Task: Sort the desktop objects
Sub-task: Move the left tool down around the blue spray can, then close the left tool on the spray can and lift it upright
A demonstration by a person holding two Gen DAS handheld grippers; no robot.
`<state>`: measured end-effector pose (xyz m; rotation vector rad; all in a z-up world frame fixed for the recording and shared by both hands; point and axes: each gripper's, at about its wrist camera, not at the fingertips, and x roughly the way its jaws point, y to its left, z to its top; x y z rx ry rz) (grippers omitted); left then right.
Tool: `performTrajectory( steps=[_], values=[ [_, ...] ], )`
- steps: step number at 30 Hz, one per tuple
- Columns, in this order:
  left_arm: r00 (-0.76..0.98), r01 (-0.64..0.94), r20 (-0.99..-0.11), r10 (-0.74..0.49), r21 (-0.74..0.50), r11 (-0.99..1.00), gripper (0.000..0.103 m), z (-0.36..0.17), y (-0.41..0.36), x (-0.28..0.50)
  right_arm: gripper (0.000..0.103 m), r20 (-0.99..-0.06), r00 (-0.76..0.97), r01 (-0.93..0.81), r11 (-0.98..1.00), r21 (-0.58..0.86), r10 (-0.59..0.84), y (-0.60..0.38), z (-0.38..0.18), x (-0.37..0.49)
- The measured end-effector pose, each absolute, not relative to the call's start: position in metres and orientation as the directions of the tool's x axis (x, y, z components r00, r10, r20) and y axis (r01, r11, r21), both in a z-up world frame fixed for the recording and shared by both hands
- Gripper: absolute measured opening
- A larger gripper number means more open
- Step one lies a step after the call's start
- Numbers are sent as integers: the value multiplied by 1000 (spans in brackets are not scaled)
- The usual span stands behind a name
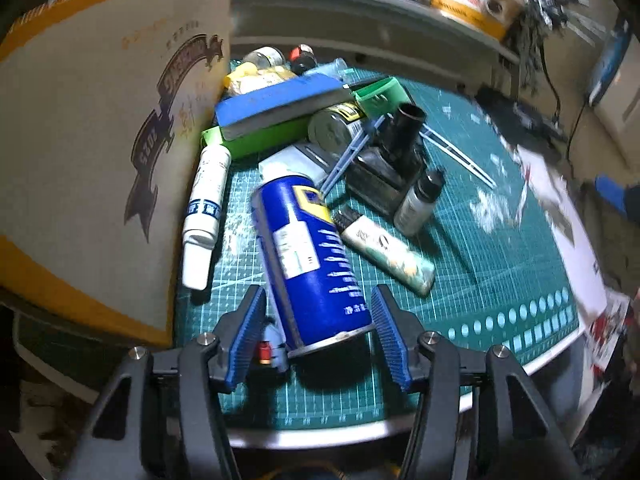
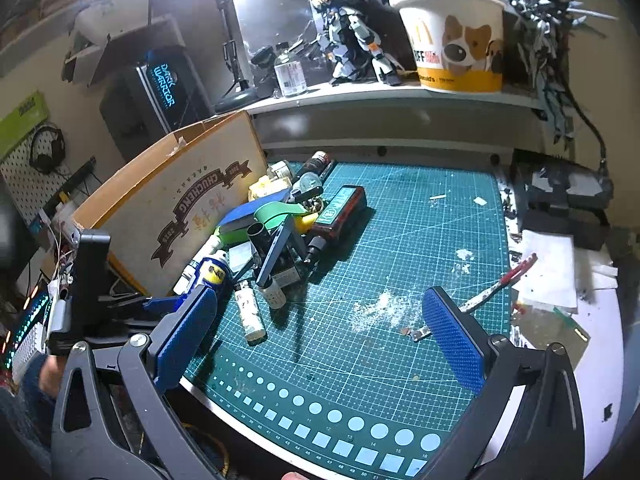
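A blue and yellow spray can [image 1: 312, 264] lies on the green cutting mat [image 1: 480, 280], its base end nearest me. My left gripper [image 1: 318, 289] straddles that base end. Its right pad is close against the can and a gap shows at its left pad, so it stands open. A small blue and red toy piece [image 1: 272, 340] sits in that gap. In the right wrist view the same can [image 2: 212, 270] lies at the near end of a heap beside the cardboard box [image 2: 180, 208]. My right gripper [image 2: 320, 292] hangs wide open above the mat [image 2: 400, 240] with nothing between its fingers.
The heap holds a white tube [image 1: 204, 208], a lighter [image 1: 388, 248], a small bottle [image 1: 418, 200], a black block with a tube [image 1: 392, 160] and a blue block on a green tray [image 1: 276, 104]. Red-handled nippers [image 2: 500, 280] and papers lie right. A shelf carries a paper bucket [image 2: 456, 40].
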<state>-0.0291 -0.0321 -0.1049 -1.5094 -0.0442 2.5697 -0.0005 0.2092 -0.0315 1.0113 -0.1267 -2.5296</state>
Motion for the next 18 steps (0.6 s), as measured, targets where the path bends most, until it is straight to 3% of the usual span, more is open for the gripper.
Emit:
performTrajectory(
  steps=[1,4,14,15,18],
  values=[
    [-474,-114,-870,134,-90,-989,65,-102,-31,-32,103,-640,-652,341,-911,231,-406,208,-31,0],
    [-430,-104,-889,157,-124,-987,77,-99,-28,-45,103,-639,-654,342,-911,229,-406,206,-29,0],
    [-456,-47,-879,142,-135,-990,77,-104,-30,-77,103,-634,-661,363,-910,198,-401,200,-25,8],
    [-471,-53,-867,164,-158,-986,75,-104,-31,-77,103,-636,-660,357,-912,203,-400,202,-26,7],
    [-489,-84,-835,250,-240,-967,44,-100,-39,-75,103,-647,-643,339,-910,239,-410,211,-33,2]
  ],
)
